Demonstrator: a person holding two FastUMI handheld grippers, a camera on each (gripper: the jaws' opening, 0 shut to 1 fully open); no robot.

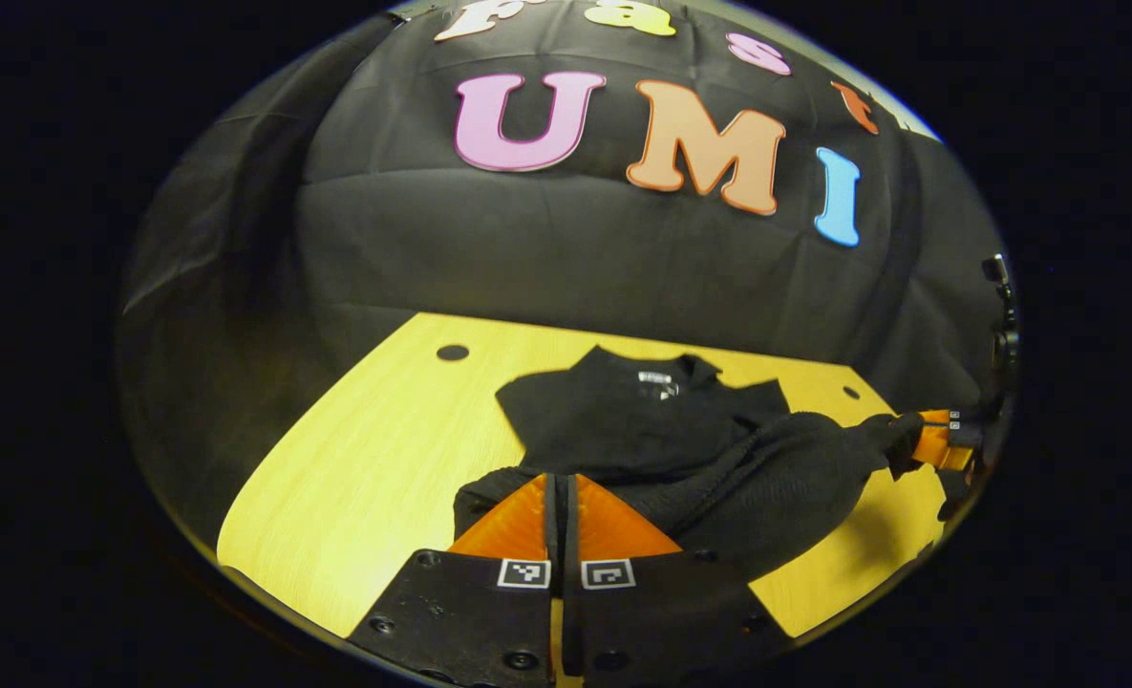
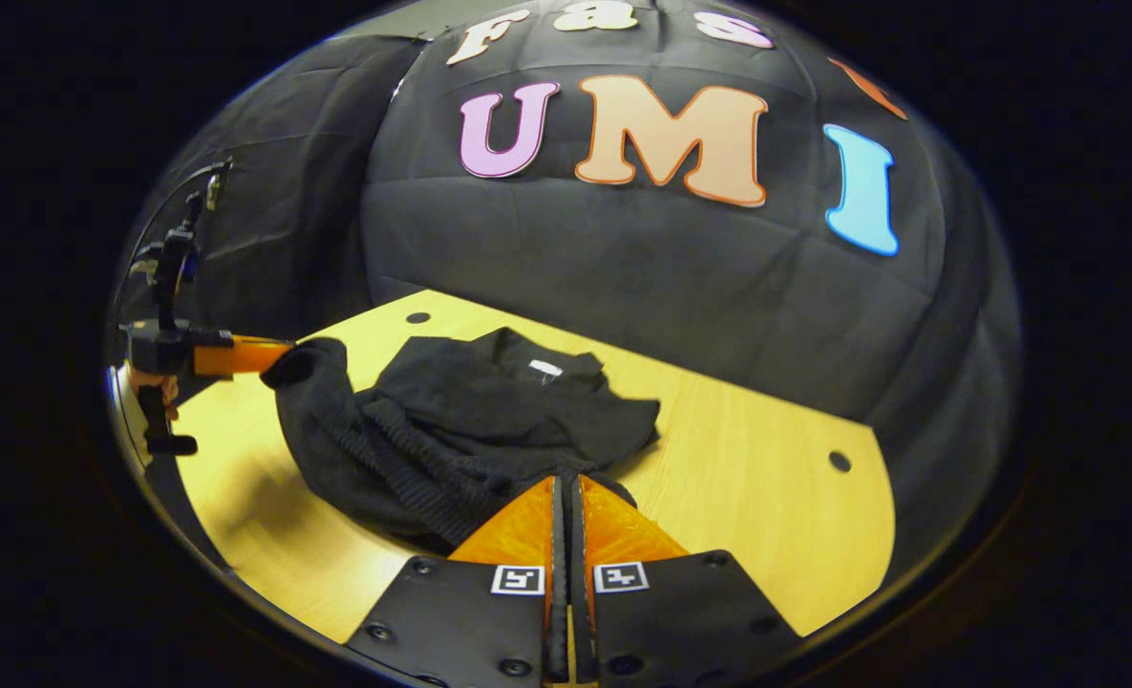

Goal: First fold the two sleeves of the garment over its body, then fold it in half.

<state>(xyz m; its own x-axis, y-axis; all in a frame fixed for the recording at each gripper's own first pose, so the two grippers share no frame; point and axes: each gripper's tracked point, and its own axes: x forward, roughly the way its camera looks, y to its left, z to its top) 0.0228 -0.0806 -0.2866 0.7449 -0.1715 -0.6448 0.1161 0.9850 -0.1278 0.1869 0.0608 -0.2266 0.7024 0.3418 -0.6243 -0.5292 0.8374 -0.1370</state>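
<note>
A black knit garment (image 1: 642, 420) lies on the yellow wooden table (image 1: 365, 459), its collar and neck label toward the booth's back wall. My left gripper (image 1: 561, 478) is shut on the garment's near edge. In the left gripper view my right gripper (image 1: 938, 435) sits at the far right, pinching another part of that raised edge. The right gripper view has my right gripper (image 2: 566, 481) shut on the garment (image 2: 489, 401) at the bottom. My left gripper (image 2: 250, 355) holds a lifted bunch of fabric at the left of that view. The ribbed hem sags between the two grips.
The table (image 2: 766, 459) has small round holes near its far corners (image 1: 452, 352) (image 2: 840, 462). Black cloth walls close in behind it and at the sides. Bare tabletop lies on both sides of the garment.
</note>
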